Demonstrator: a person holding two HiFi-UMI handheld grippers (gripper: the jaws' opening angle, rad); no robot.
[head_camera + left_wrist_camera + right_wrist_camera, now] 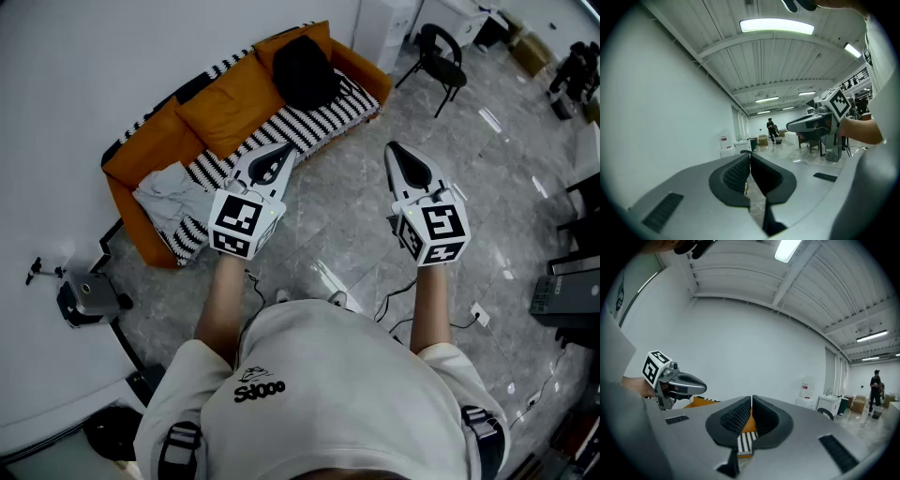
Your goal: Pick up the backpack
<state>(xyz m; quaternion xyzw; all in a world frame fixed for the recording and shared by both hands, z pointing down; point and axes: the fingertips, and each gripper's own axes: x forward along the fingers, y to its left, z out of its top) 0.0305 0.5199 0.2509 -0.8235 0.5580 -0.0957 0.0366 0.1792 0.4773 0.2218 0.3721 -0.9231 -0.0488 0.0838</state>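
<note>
So, the backpack [305, 70]: it looks like the black lump sitting at the far end of the orange sofa [225, 112], partly on the striped cover [319, 122] and leaning against the back cushions. Nothing is touching it. At the other end of the sofa there's a crumpled grey cloth [169, 199], well away from the bag.

From the head view, we're standing on the grey stone floor [356, 187] with both grippers held out in front of us, roughly level. The left gripper [279, 157] lines up over the near edge of the sofa in that view, but it's well apart from the bag. Its own view shows the jaws pressed together with nothing in them, just the hall beyond. The right gripper [396, 155] hangs over bare floor, also closed and empty. Past its tips we only see a slice of orange cushion and striped cover. A black chair [439, 54] stands off to the right of the sofa, not in our way.

So progress-wise, we'd say basically zero: no approach finished, no jaws opened, no grip, no lift. What's left is pretty much everything. We need to walk up to the sofa's far end, open a gripper, find a strap or handle (too dark to pick one out from here), clamp on and lift.
</note>
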